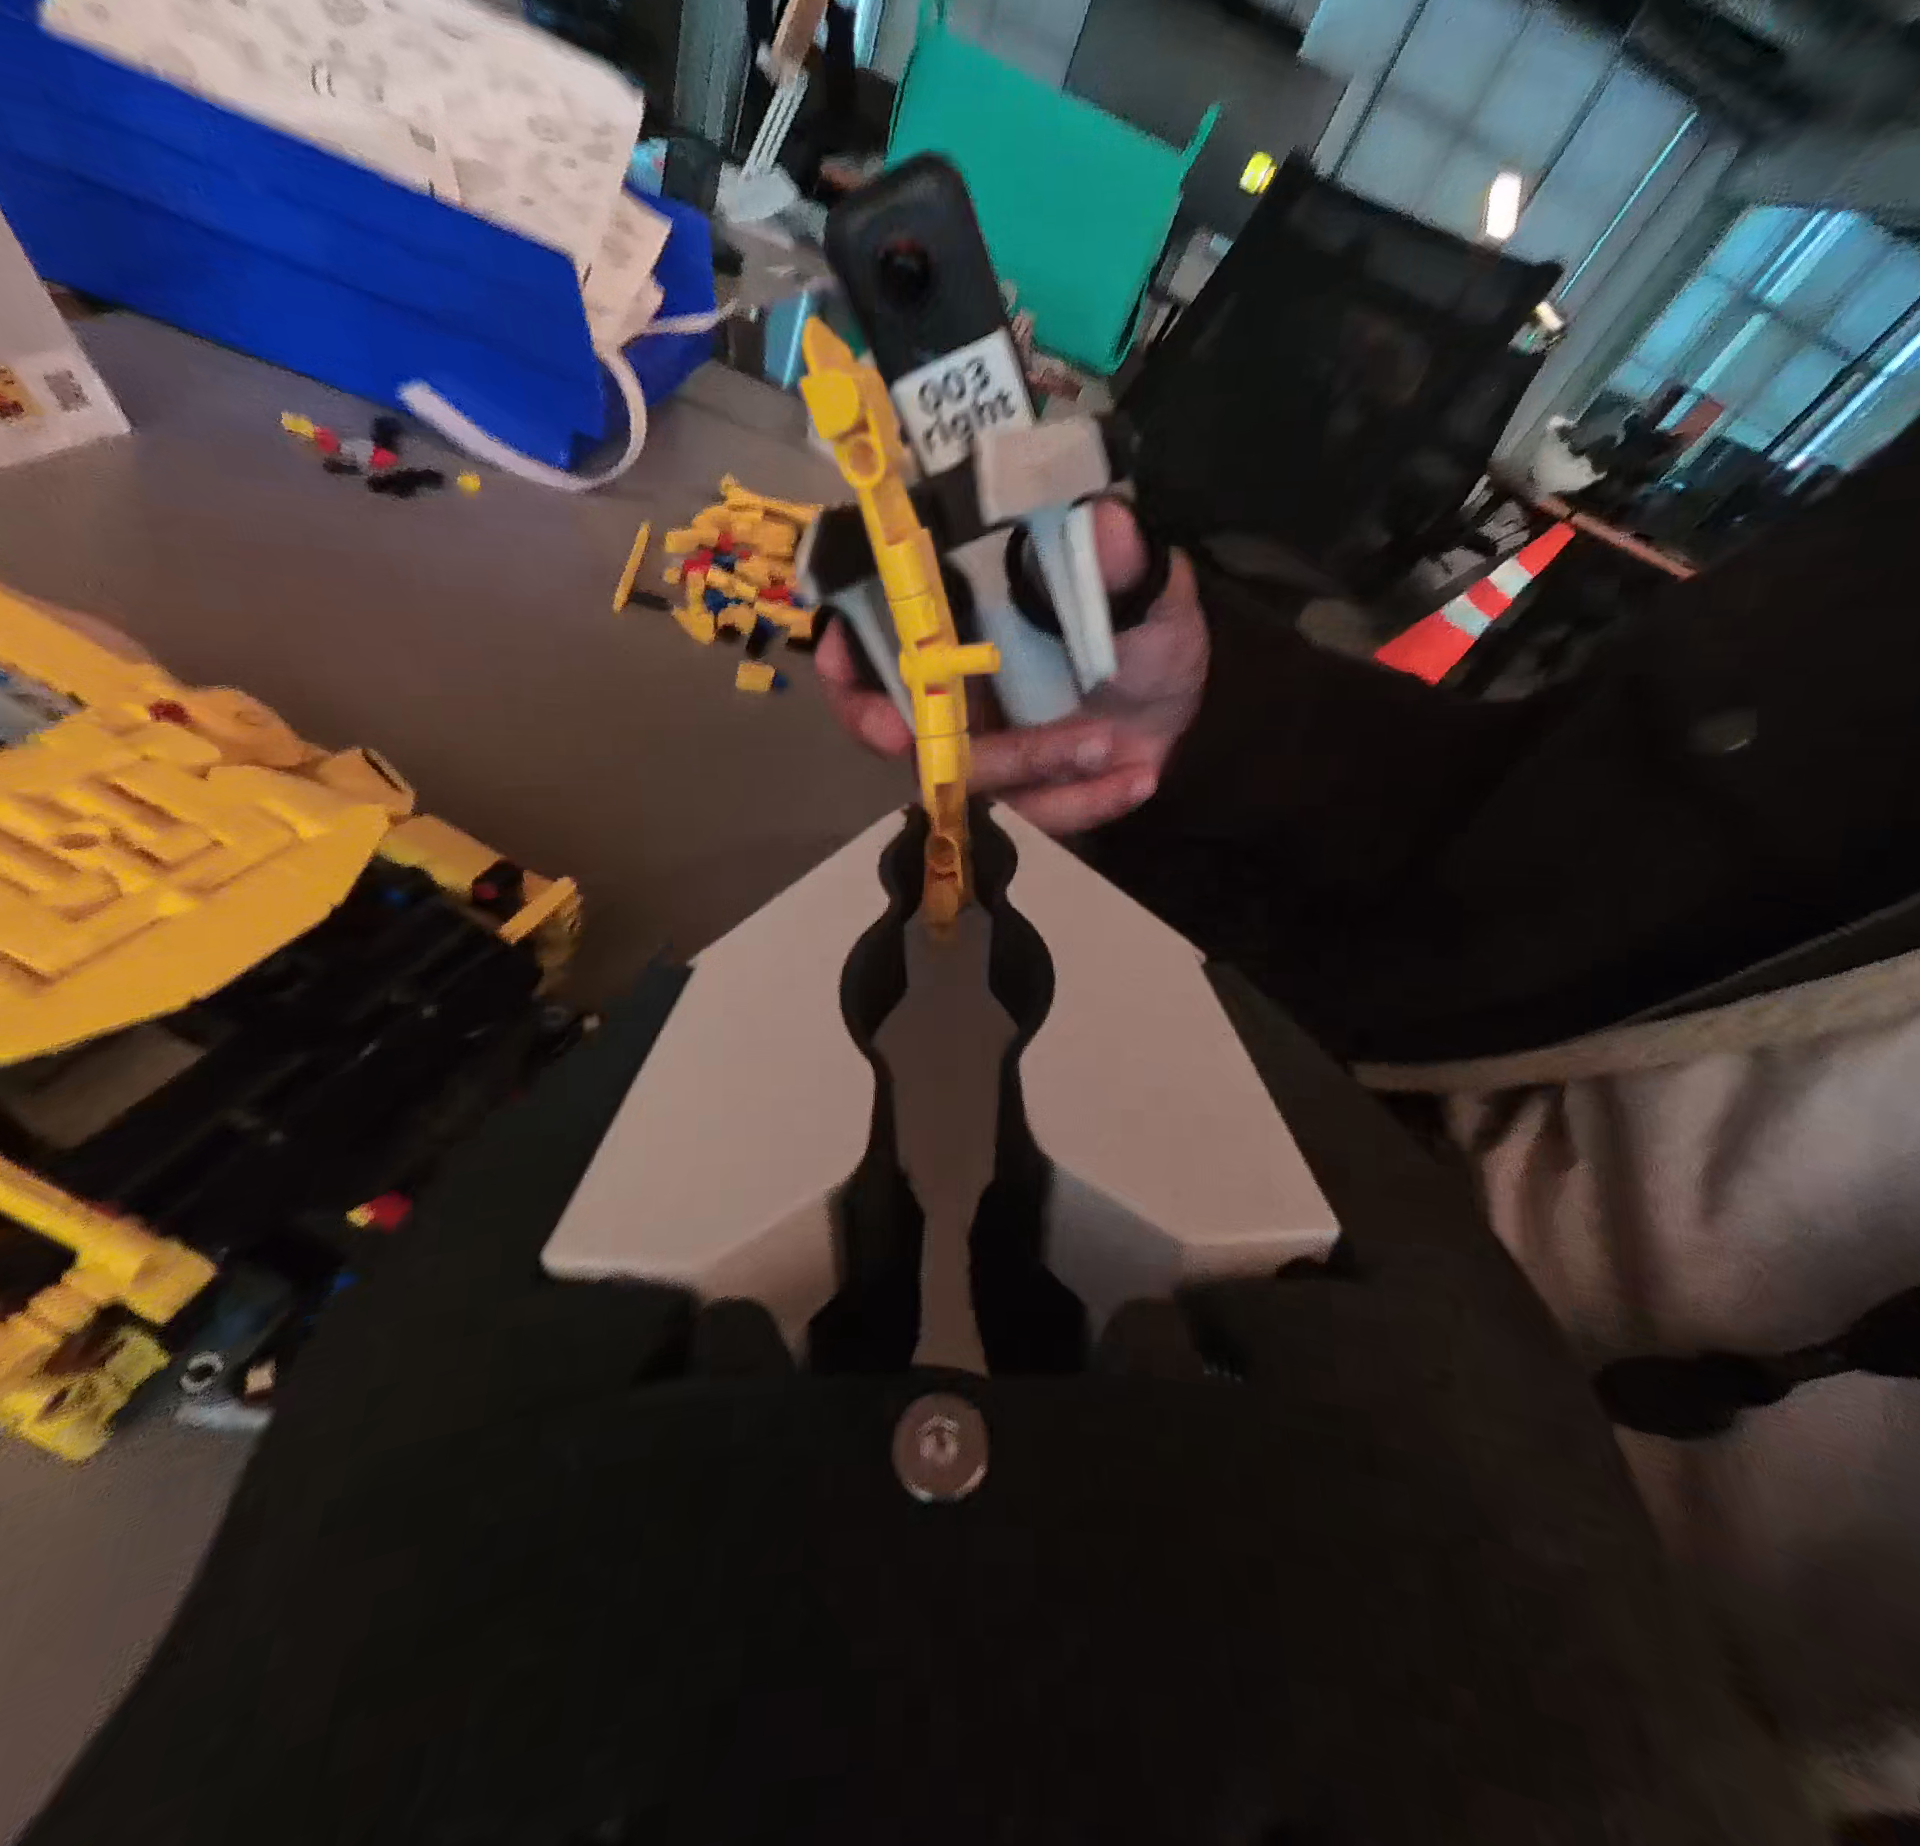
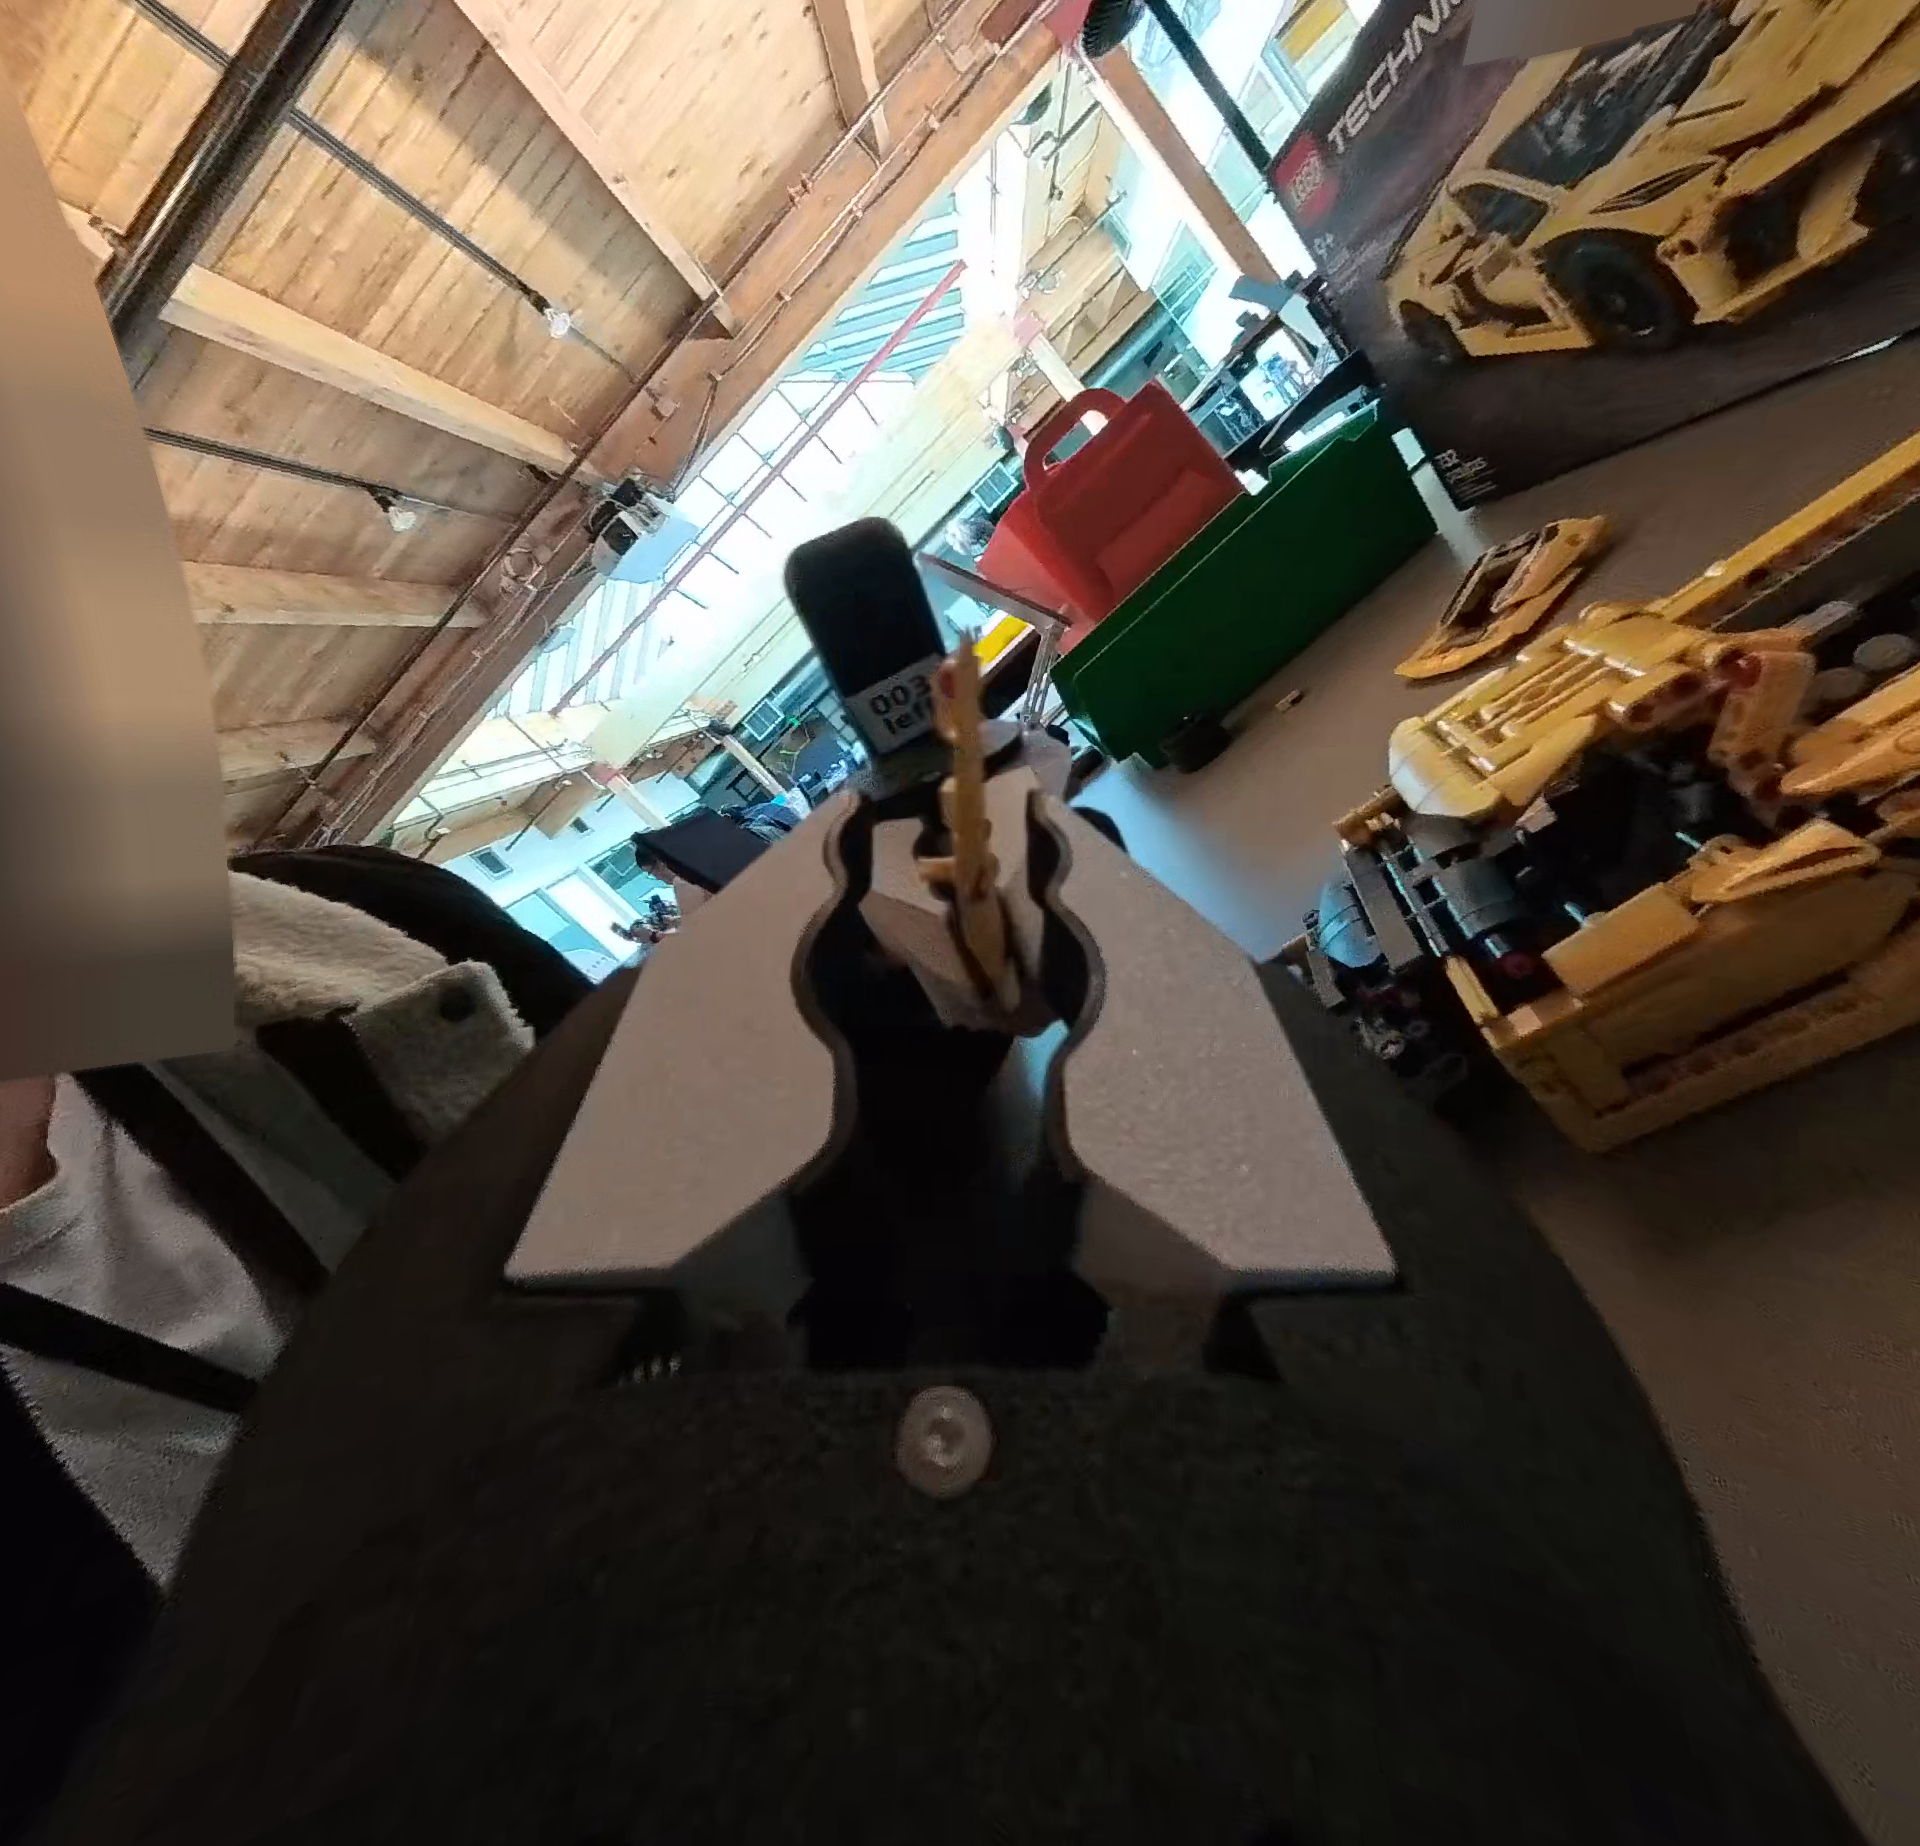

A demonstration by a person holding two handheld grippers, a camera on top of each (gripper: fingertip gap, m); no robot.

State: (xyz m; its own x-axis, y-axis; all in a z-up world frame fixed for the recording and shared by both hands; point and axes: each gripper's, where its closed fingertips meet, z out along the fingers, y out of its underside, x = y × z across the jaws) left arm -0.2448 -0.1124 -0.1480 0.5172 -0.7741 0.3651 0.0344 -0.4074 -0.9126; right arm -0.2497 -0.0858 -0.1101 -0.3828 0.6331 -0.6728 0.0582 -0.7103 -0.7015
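**Two hand-held grippers sharing one long yellow brick beam above a table**

The left gripper [image 1: 940, 866] is pinching the lower end of a slim yellow brick beam [image 1: 914, 591] between its wavy black fingertips, closed tight on it. The beam is rising toward 12 o'clock in the left wrist view, held in the air, not touching the table [image 1: 436, 612].

The right gripper [image 2: 945, 840] is facing the left one. Its jaws are standing apart around the same beam [image 2: 977, 851], and I cannot tell whether either finger is touching it. A person's hand [image 1: 1049, 716] is wrapping the right gripper's handle.

Judging from this, holding the beam well calls for keeping the left pinch firm and the two tools in line, since the beam is thin and gripped only at its tip; a sideways twist could lever it loose or pop a joint.

At 9 o'clock in the left view, a large partly built yellow and black model car [image 1: 208, 913] is sitting on the table. At 11 o'clock, a heap of loose bricks [image 1: 727, 570] is lying near a blue bag [image 1: 312, 227]. In the right view, at 2 o'clock, the set's printed box [image 2: 1621, 186] is standing behind the car, with a green bin [image 2: 1247, 601] and a red carrier [image 2: 1122, 497] at 1 o'clock.
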